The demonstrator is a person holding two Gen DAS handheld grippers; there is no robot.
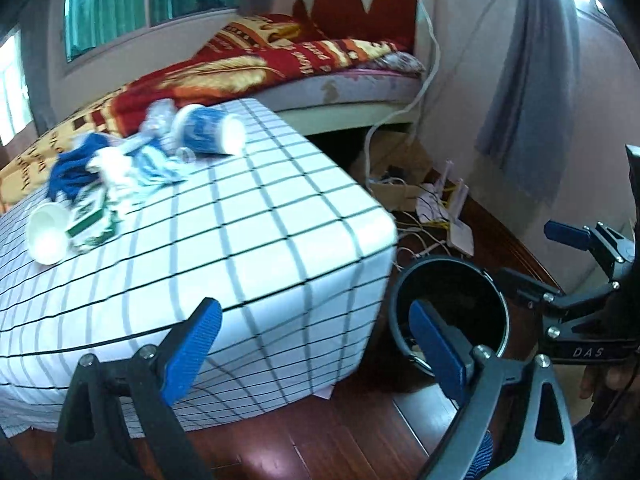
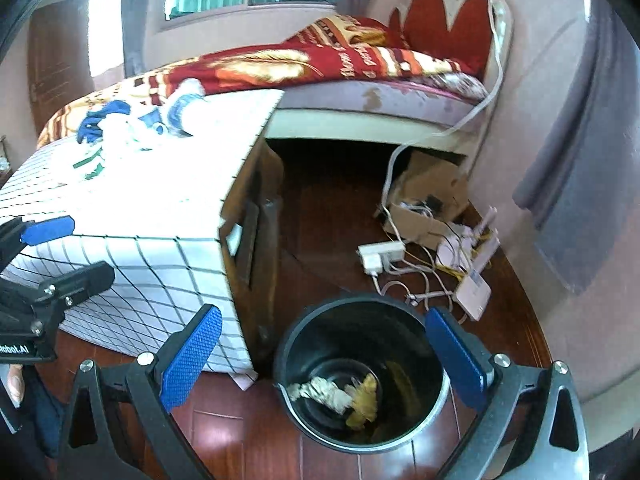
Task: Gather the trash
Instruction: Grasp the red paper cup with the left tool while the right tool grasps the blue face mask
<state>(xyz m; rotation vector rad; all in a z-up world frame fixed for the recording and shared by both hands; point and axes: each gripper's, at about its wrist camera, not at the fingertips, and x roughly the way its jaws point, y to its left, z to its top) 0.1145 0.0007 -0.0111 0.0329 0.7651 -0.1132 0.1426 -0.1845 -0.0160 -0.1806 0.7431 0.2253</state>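
The left gripper (image 1: 316, 344) was spread wide and held nothing, its blue pads (image 1: 192, 350) aimed level across the corner of the checked tablecloth (image 1: 248, 232). The right gripper (image 2: 324, 356) was also spread wide and empty, tilted down over the black bin (image 2: 404, 312) on the wooden floor (image 2: 320, 208) beside the table. Inside the bin lay a crumpled white scrap (image 2: 320, 394) touching a yellow scrap (image 2: 366, 400). More trash sat on the tablecloth, well apart from both grippers: a blue-and-white paper cup (image 1: 210, 130) on its side, a white cup (image 1: 46, 232) also tipped over, a green-and-white carton (image 1: 92, 220) and blue-and-white wrappers (image 1: 108, 164) between them
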